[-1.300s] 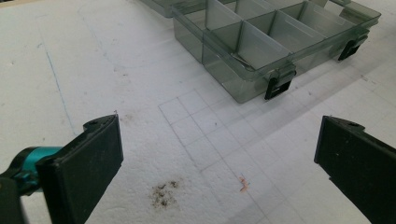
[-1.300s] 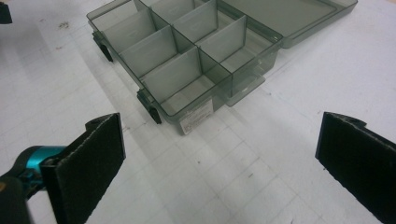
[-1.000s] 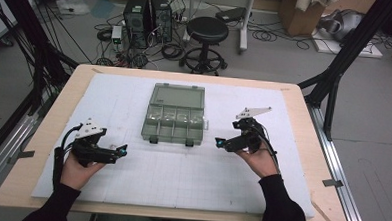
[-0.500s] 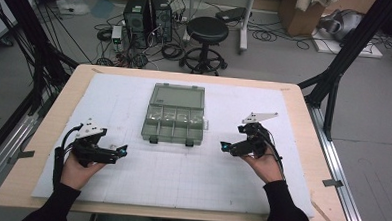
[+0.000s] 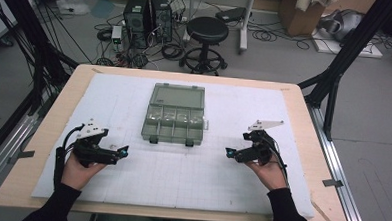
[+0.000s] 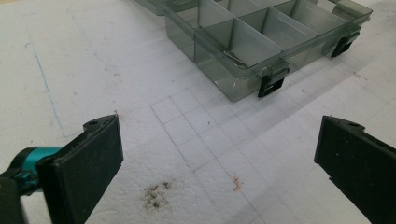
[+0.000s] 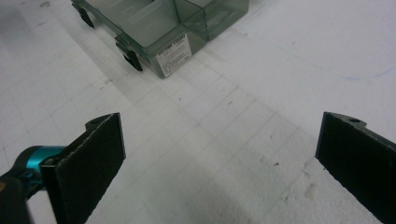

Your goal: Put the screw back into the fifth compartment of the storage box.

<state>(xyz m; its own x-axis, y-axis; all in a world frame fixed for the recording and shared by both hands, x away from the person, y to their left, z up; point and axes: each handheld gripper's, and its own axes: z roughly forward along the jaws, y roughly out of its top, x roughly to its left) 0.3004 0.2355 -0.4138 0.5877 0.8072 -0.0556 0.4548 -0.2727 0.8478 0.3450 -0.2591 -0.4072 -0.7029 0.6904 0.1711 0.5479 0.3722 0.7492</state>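
Note:
A grey-green see-through compartment box [image 5: 175, 113] lies open in the middle of the white gridded mat [image 5: 181, 175], its lid folded back on the far side. Its divided tray [image 6: 252, 37] has black latches on the front wall, and a white label [image 7: 173, 56] shows on one end. My left gripper [image 5: 122, 151] rests low at the near left, open, jaws wide apart with nothing between them [image 6: 219, 163]. My right gripper [image 5: 229, 153] sits at the near right, open and empty as well [image 7: 219, 163]. Both point inward, short of the box.
The mat covers a wooden table [image 5: 304, 110] with bare edges all round. A dark smudge [image 6: 156, 195] marks the mat by my left gripper. Beyond the table stand a black stool [image 5: 206, 33], computer towers [image 5: 147, 13] and cables on the floor.
My right gripper has drawn back toward the near edge and slightly right, away from the box. My left gripper has hardly moved. Nothing was picked up.

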